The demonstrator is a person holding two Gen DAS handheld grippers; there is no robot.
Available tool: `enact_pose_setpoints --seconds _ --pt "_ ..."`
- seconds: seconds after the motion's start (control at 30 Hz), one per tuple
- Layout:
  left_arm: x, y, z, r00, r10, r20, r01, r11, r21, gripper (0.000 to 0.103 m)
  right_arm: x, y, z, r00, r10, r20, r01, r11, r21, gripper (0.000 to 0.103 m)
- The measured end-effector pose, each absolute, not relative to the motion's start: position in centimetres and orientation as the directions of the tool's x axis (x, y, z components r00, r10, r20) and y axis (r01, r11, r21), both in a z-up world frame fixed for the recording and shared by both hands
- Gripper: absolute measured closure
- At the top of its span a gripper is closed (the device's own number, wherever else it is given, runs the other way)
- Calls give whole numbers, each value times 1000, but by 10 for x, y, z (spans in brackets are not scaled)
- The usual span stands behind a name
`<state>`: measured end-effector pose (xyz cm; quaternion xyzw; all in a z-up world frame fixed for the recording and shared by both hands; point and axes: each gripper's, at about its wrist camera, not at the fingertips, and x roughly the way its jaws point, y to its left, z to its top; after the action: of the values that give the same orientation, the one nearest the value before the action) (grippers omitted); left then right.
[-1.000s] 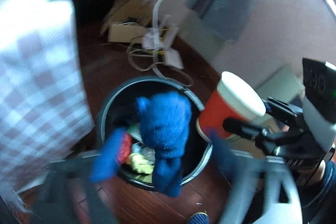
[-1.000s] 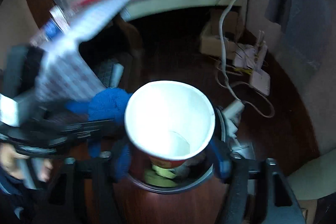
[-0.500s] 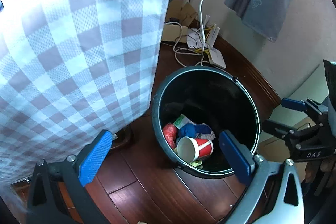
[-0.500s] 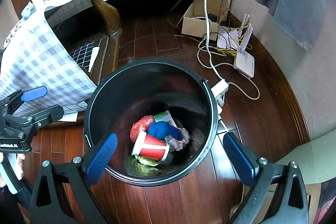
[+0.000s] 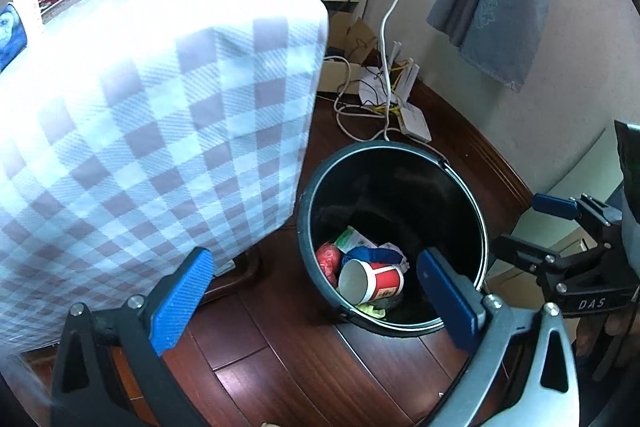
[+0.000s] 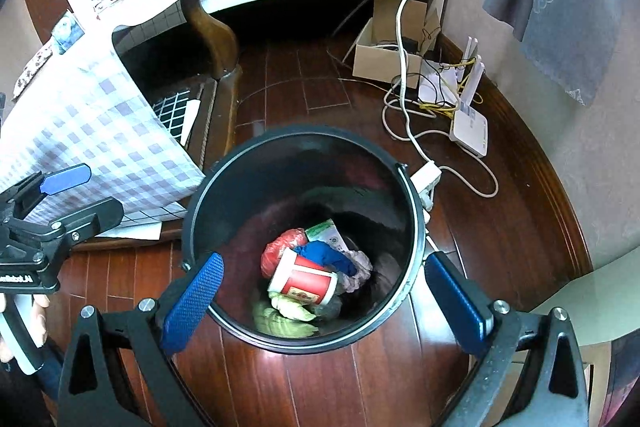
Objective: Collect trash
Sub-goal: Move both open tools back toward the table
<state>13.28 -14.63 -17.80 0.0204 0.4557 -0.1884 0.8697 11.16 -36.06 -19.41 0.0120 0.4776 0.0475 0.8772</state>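
Right gripper (image 6: 324, 301): jaws spread wide, nothing between the pads, tilted down over the bin.
Left gripper (image 5: 316, 301): jaws spread wide and empty, also tilted down, beside the bin.
Trash bin (image 6: 414, 211): black, round, on the dark wood floor; its near rim falls between the right gripper's blue fingers (image 6: 192, 301).
Paper cup (image 6: 306, 281): red and white, on its side at the bin's bottom, below and just ahead of the right gripper's open jaws, apart from both pads.
Other trash: a blue cloth (image 6: 326, 255) and a red wad (image 6: 282, 247) just beyond the cup, yellow-green scraps (image 6: 286, 315) nearer the gripper.
Checked cloth (image 5: 152, 131): hangs to the left gripper's left, beside the bin.
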Motion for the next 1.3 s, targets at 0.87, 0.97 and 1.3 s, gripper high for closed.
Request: enact_pose_setpoints --seconds 0.87,0.97,1.3 --pt "110 -53 -113 636 -241 -733 208 968 -138 1 103 -291 -127 630 162 -760 -142 986 93 1" --pt "109 -36 -102 659 -220 -719 176 975 -137 1 107 -277 -116 641 179 -746 -167 982 91 1" --pt "115 39 -73 730 -109 -674 27 991 -131 1 137 -210 -68 672 299 -678 -307 945 112 1"
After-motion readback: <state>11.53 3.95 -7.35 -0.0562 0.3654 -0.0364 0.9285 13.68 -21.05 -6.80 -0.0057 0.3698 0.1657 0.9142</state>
